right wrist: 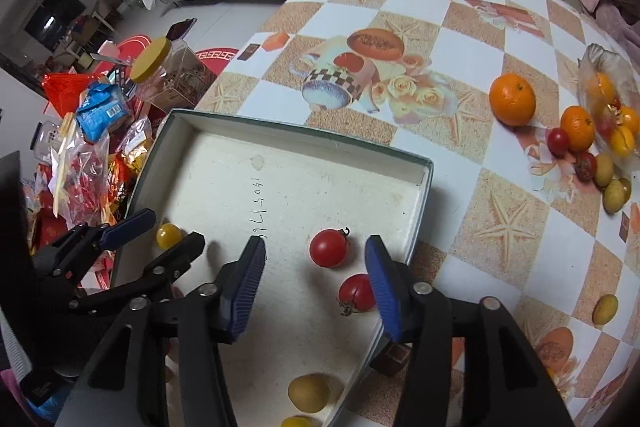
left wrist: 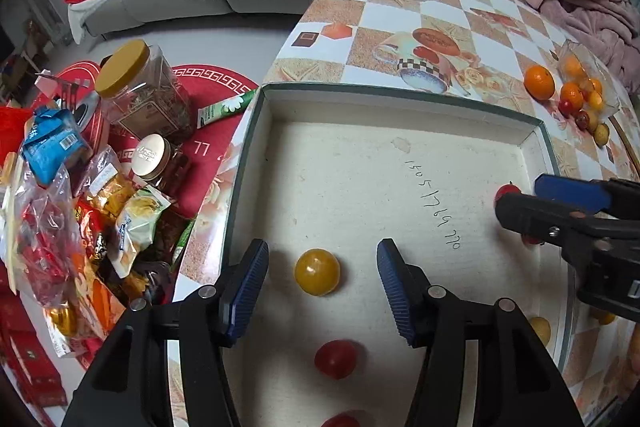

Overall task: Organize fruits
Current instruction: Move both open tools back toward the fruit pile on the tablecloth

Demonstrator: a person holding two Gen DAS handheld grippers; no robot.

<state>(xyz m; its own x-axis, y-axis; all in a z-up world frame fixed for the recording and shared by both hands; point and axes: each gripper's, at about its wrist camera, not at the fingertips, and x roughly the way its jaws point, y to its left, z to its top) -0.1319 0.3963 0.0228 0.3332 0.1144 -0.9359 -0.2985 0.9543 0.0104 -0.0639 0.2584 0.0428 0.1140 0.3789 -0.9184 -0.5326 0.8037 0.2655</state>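
A shallow white box (left wrist: 384,95) (right wrist: 304,143) lies on the patterned table. In the left wrist view my left gripper (left wrist: 322,267) is open over the box floor, with a yellow tomato (left wrist: 317,271) between its fingers and a red tomato (left wrist: 335,359) below. My right gripper (right wrist: 316,259) is open over the box, with a red tomato (right wrist: 329,247) between its fingers and a second red tomato (right wrist: 356,293) by its right finger. The right gripper also shows at the right of the left wrist view (left wrist: 532,195). Neither gripper holds anything.
Oranges (right wrist: 513,99) and small tomatoes lie beside a clear bag (right wrist: 608,99) at the table's right. A yellow fruit (right wrist: 605,309) lies loose on the table. Left of the table, jars (left wrist: 140,87) and snack bags (left wrist: 52,143) crowd a lower surface. A sofa stands behind.
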